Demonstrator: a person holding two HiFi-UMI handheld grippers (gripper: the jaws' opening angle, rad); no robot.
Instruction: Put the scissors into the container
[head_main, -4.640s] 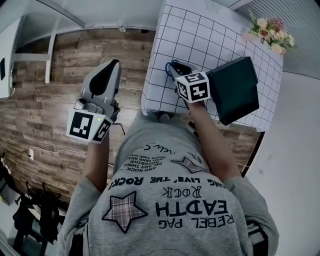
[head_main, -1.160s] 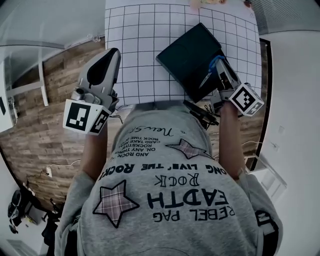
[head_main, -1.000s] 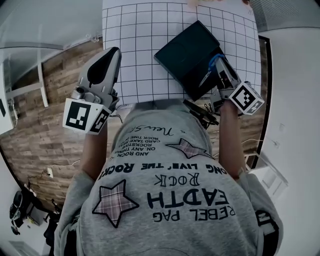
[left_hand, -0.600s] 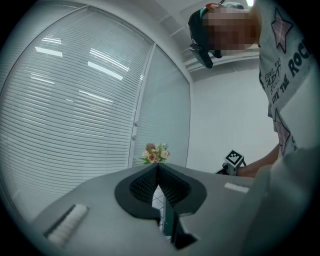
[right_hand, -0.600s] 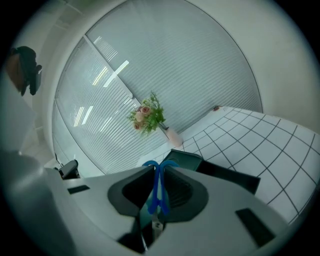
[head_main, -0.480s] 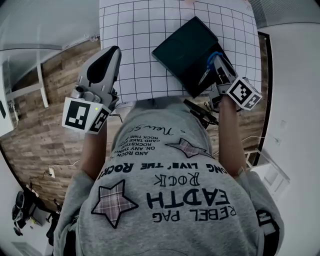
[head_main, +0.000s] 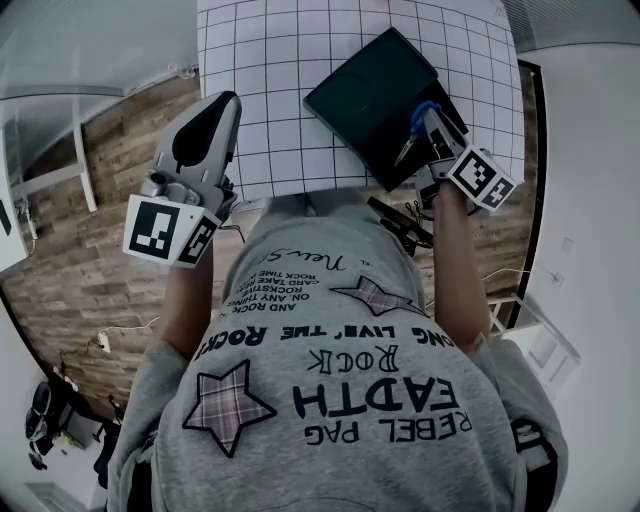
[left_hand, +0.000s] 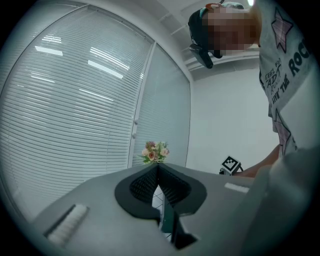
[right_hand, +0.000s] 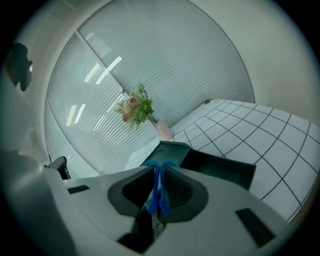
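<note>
My right gripper (head_main: 424, 118) is shut on the blue-handled scissors (head_main: 417, 128), whose handles stick out past the jaw tips and whose blades hang back toward me. It hovers over the near right corner of the dark open container (head_main: 375, 88) on the gridded table. In the right gripper view the scissors (right_hand: 158, 191) stand pinched between the pads, with the container (right_hand: 220, 165) just beyond the tips. My left gripper (head_main: 222, 108) stays off the table's left edge; in the left gripper view its jaws (left_hand: 158, 176) are shut with nothing between them.
The white gridded table (head_main: 280, 70) carries the container. A small vase of flowers (right_hand: 136, 109) stands at the table's far side. Wooden floor (head_main: 90, 220) lies to the left. Window blinds fill the background in both gripper views.
My right gripper with the scissors has sunk and edged inward over the container's near right corner. The left gripper has kept still.
</note>
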